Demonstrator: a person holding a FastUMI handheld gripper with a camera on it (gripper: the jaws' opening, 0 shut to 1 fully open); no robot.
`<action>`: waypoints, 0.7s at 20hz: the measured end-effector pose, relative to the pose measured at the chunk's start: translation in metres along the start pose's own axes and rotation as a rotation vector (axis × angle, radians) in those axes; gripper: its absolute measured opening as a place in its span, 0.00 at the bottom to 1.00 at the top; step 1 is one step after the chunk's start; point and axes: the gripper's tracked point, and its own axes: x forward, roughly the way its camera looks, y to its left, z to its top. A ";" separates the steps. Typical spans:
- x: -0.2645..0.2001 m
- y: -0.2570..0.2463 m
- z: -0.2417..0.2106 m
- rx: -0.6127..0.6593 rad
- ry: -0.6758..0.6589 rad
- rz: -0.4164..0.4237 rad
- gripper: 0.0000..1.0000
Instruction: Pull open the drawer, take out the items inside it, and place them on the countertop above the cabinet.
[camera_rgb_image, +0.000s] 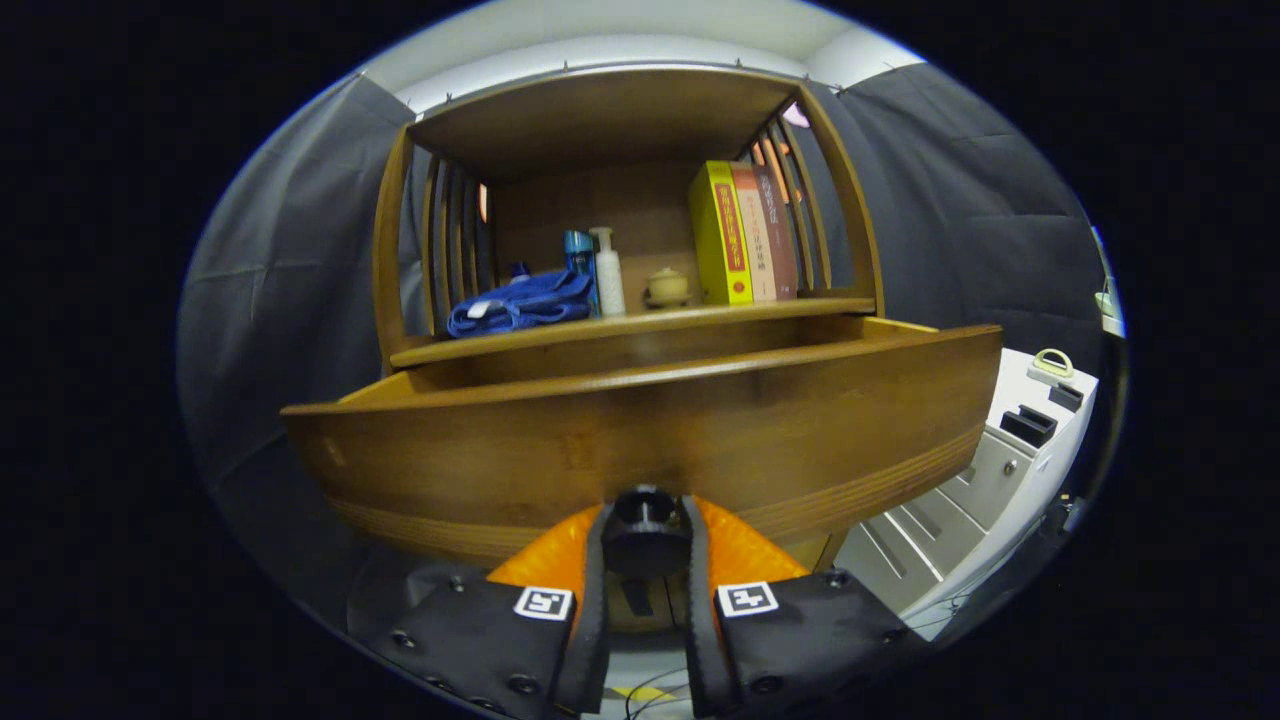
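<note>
Claw (645, 560): clamped on the round black drawer knob (643, 528).
Risk: brown wooden drawer (640, 440) tips out — pulled too far.

Gripper (645, 535) fingers closed on knob (644, 532) at drawer front (640, 450), 12 o'clock. Drawer stood pulled out below countertop (620, 325). On countertop: cloth (520, 303) at 11 o'clock, bottles (606, 272) and small pot (667, 288) behind, books (745, 235) at 1 o'clock. Office cabinet (990, 480) stood at 3 o'clock.
</note>
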 end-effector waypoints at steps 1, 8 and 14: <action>0.001 -0.001 0.003 -0.004 -0.016 0.001 0.46; -0.003 -0.002 0.003 -0.032 -0.007 0.013 0.54; -0.046 0.000 0.083 -0.084 -0.162 0.031 0.88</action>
